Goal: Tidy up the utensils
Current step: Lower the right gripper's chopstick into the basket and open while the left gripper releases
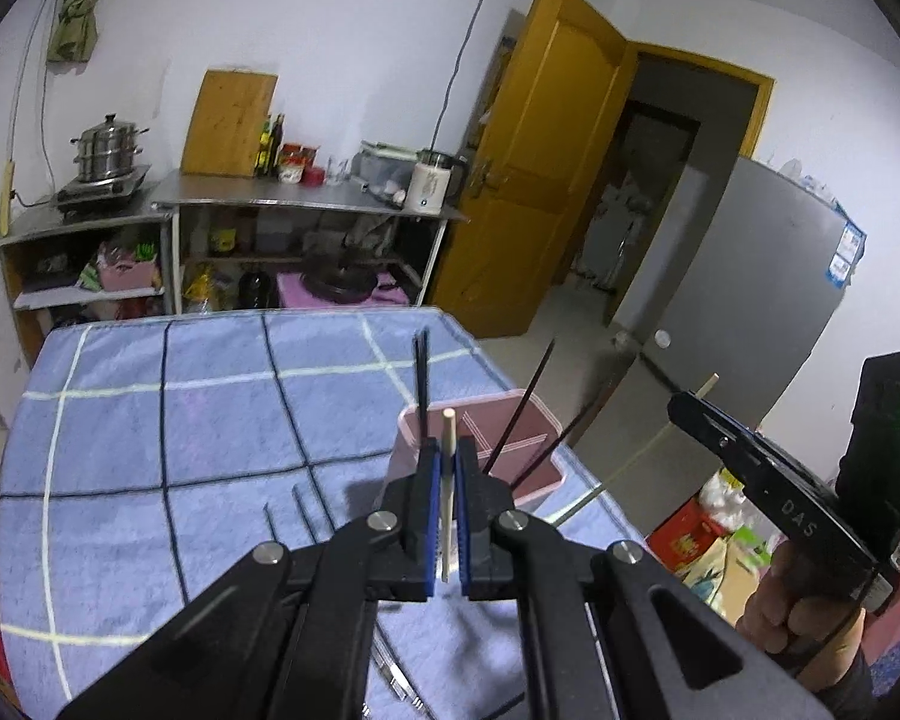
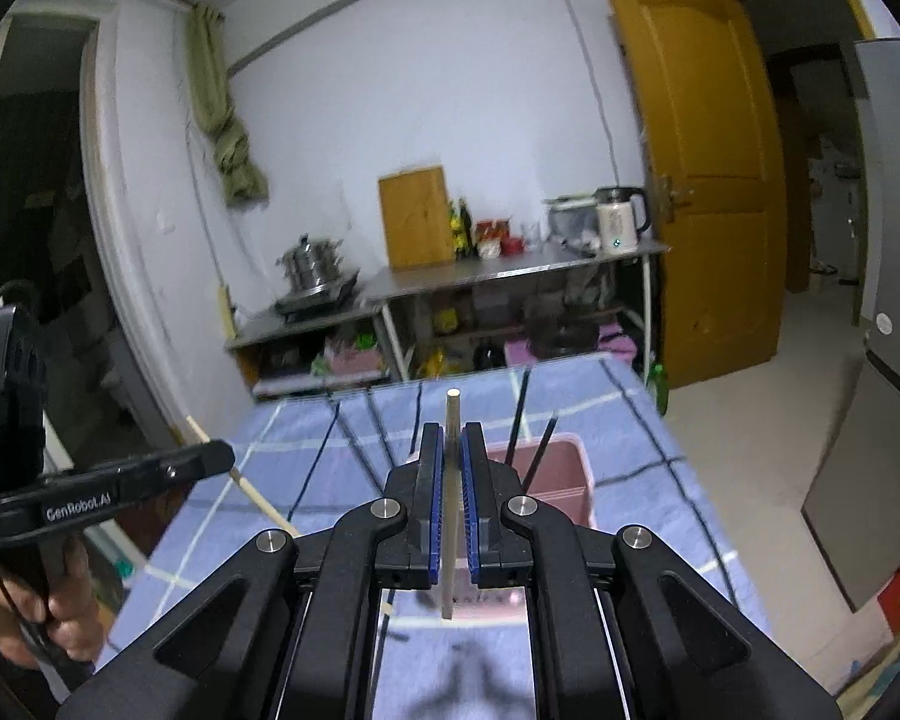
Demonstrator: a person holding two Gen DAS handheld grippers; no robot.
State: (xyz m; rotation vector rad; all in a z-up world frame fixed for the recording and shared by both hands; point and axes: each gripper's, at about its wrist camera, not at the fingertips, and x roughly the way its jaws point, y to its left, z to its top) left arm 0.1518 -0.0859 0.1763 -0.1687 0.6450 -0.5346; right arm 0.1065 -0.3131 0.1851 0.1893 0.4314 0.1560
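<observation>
With each gripper [image 1: 448, 516] [image 2: 450, 516] pinching a chopstick [image 1: 447, 492] [image 2: 452, 504], the next move is tipping both into the pink bin [image 1: 510, 438].

Tools: 2, left tool [image 1: 447, 468] and right tool [image 2: 450, 456]

Pale wooden chopsticks: 2, one clamped in each tool: left chopstick [image 1: 447, 480], right chopstick [image 2: 450, 504]

Pink holder [image 1: 510, 438]: 1, just ahead of the left tool

Dark chopsticks standing in the holder [image 1: 421, 378]: at least 4, exact count unclear

Dark utensils lying flat on the worktop [image 1: 303, 507], left of the left tool: 2 visible; metal utensils under that tool [image 1: 393, 669], number unclear
</observation>
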